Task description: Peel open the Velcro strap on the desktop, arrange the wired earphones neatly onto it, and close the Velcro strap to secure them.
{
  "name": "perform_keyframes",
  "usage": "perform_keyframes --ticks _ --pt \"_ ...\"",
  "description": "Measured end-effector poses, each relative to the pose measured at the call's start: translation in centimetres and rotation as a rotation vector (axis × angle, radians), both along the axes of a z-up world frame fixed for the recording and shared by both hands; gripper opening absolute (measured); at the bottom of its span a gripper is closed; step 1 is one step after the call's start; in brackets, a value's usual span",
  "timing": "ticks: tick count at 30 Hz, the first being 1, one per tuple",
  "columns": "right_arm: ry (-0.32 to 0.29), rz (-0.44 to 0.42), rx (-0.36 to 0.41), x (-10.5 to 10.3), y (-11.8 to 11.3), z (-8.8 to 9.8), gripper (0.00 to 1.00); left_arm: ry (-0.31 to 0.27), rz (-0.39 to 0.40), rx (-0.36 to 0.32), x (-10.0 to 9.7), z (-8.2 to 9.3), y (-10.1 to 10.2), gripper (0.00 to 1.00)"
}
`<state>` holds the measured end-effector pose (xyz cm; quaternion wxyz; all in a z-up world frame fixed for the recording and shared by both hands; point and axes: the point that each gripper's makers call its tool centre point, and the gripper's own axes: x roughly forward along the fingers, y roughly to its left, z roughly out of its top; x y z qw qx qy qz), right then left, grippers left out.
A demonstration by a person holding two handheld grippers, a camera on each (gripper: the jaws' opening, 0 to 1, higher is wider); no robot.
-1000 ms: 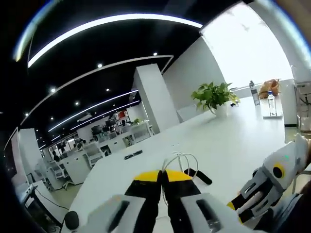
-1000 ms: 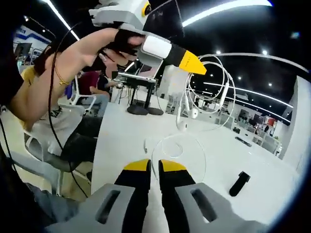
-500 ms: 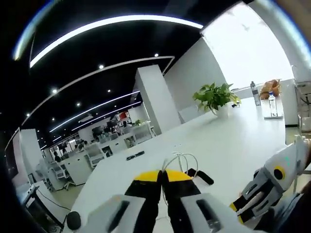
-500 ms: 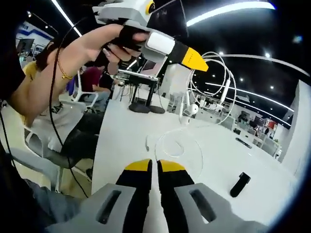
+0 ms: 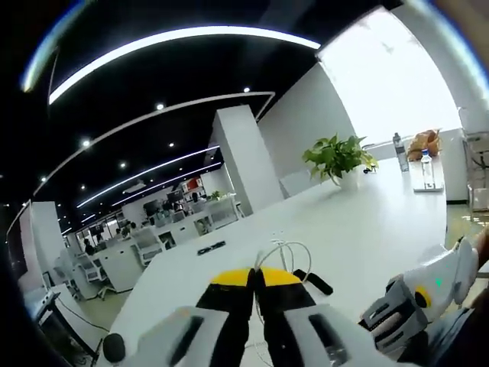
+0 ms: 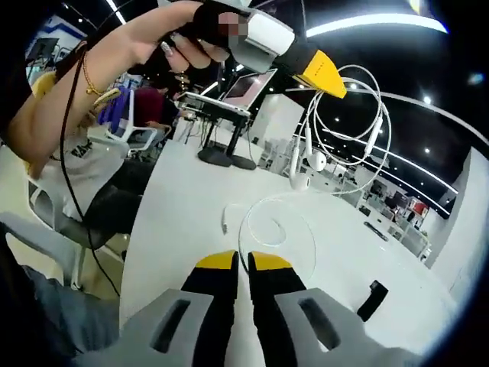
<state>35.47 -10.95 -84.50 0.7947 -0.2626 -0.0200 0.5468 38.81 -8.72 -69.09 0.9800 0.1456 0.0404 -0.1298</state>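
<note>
Left tool (image 6: 330,79) up high in the right gripper view, yellow tips pinched on the white earphones (image 6: 345,138), and the cable hangs down in loose loops with the 2 earbuds dangling side by side below the tips. A hand (image 6: 179,34) wraps the tool's grip, a thin bracelet on the wrist. The lower part of the cable curls in a ring on the white surface (image 6: 183,206), with the plug end lying just left of that ring. Right tool (image 6: 235,264) sits low, its 2 yellow-tipped jaws pressed together, nothing between them, pointing toward the ring of cable. The black strap (image 6: 371,300) lies on the surface off to the right, well apart from the cable and from both tools; whether it is peeled open cannot be told.

Over in the left gripper view, the left tool (image 5: 254,279) shows its jaws squeezed close, white cable loops rising just past the tips. The strap (image 5: 313,282) lies just beyond on the surface (image 5: 367,222), and the right tool's body sits at the lower right. Far off, a potted plant (image 5: 336,155) and 2 bottles (image 5: 426,167) stand on the same long surface.
</note>
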Motion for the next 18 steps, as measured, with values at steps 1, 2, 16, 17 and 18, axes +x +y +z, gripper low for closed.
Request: perform_keyframes --ticks 1,2,16,17,18 --pt "-0.003 -0.001 0.000 0.1 0.0 0.0 0.06 -0.001 0.000 0.001 0.0 0.0 0.0 0.06" --pt "-0.006 -0.003 0.003 0.1 -0.1 0.2 0.05 -0.001 0.000 0.002 0.0 0.0 0.0 0.06" --pt "-0.175 0.049 0.030 -0.8 -4.8 4.7 0.05 -0.039 -0.009 0.093 0.6 -1.2 0.3 0.06" --pt "-0.185 0.067 0.024 -1.2 -5.3 5.2 0.05 -0.040 -0.014 0.107 0.7 -1.4 0.3 0.06" --pt "-0.188 0.081 0.021 -1.5 -5.5 5.4 0.04 -0.040 -0.013 0.110 0.8 -1.6 0.2 0.06"
